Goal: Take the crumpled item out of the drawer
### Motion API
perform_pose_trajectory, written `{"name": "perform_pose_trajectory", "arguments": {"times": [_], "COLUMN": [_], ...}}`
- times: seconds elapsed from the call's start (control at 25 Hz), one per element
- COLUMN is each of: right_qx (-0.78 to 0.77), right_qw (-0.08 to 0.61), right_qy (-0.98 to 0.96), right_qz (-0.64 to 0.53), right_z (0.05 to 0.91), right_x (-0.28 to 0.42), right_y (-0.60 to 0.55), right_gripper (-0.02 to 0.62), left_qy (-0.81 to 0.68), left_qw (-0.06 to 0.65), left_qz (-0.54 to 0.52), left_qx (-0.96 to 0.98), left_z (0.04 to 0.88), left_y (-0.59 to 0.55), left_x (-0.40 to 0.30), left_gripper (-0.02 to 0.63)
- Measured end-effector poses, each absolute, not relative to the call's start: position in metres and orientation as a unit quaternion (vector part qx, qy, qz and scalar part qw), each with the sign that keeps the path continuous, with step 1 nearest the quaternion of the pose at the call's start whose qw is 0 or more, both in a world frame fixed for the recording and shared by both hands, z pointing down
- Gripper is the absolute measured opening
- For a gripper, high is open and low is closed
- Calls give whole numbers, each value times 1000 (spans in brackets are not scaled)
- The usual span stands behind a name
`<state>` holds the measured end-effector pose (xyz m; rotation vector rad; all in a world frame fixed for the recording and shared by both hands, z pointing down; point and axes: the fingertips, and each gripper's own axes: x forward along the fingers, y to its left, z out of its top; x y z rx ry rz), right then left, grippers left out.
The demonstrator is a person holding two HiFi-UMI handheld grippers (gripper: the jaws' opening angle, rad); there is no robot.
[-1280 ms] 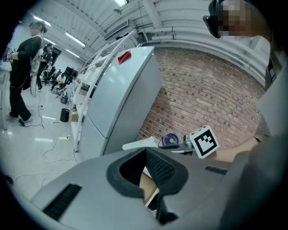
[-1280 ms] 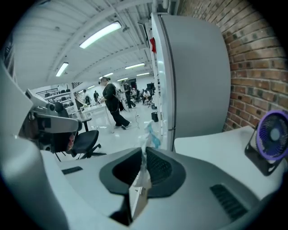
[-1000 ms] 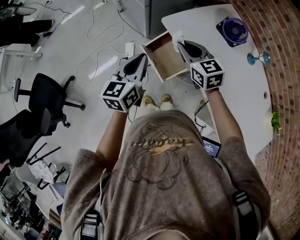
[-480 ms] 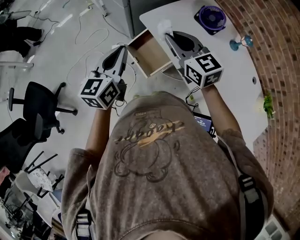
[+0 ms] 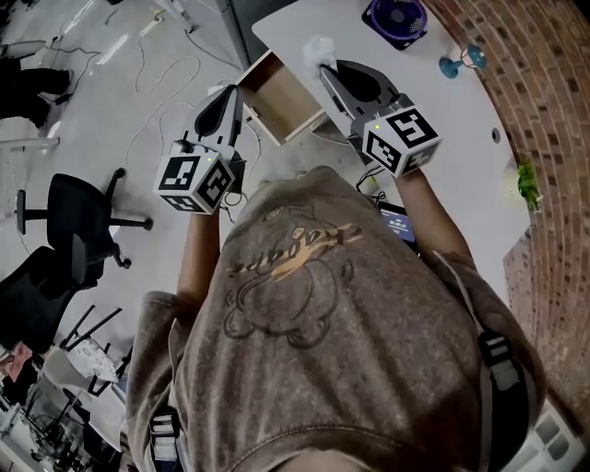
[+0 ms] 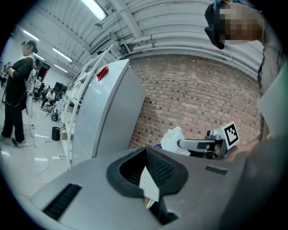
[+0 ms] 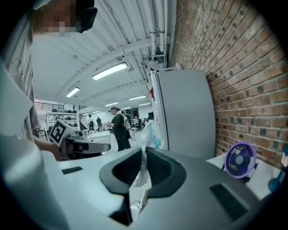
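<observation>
The wooden drawer [image 5: 277,97] stands pulled out from the white table [image 5: 452,147], and its inside shows bare. My right gripper [image 5: 324,72] is shut on a white crumpled item [image 5: 319,51] and holds it up beside the drawer's far right corner. In the right gripper view the crumpled item [image 7: 147,132] sticks up from the closed tips of the right gripper [image 7: 144,152]. My left gripper [image 5: 236,94] hovers at the drawer's left side, shut, with nothing in it. From the left gripper view the crumpled item [image 6: 173,139] and the right gripper [image 6: 180,144] appear ahead.
A purple fan [image 5: 396,18] and a small blue object [image 5: 461,61] stand on the table by the brick wall [image 5: 544,111]. A grey cabinet [image 7: 184,112] is behind. Office chairs [image 5: 83,212] and cables [image 5: 175,83] occupy the floor at the left. A person [image 7: 119,128] stands far off.
My right gripper has risen with the crumpled item, from the drawer's corner to above the table edge. The left gripper has lifted a little too.
</observation>
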<state>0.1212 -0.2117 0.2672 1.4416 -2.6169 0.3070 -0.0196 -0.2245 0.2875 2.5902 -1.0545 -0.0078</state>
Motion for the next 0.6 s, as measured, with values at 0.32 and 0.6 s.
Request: {"name": "perform_pose_trajectory", "arguments": {"times": [0.32,0.6], "right_qx": [496,495], "right_qw": [66,64], "right_qy": [-860,-860], "right_qz": [100,108], "right_z": [293,315], "right_x": [138,134], "right_y": [-198,-189], "right_gripper": [28,28], "left_qy": [-380,-377], "left_qw": [174,175], "left_qz": [0,13], "left_qx": [908,909], "left_z": [302,311], "left_y": [-218,-213], "left_x": [-17,-16], "left_gripper": [6,8]}}
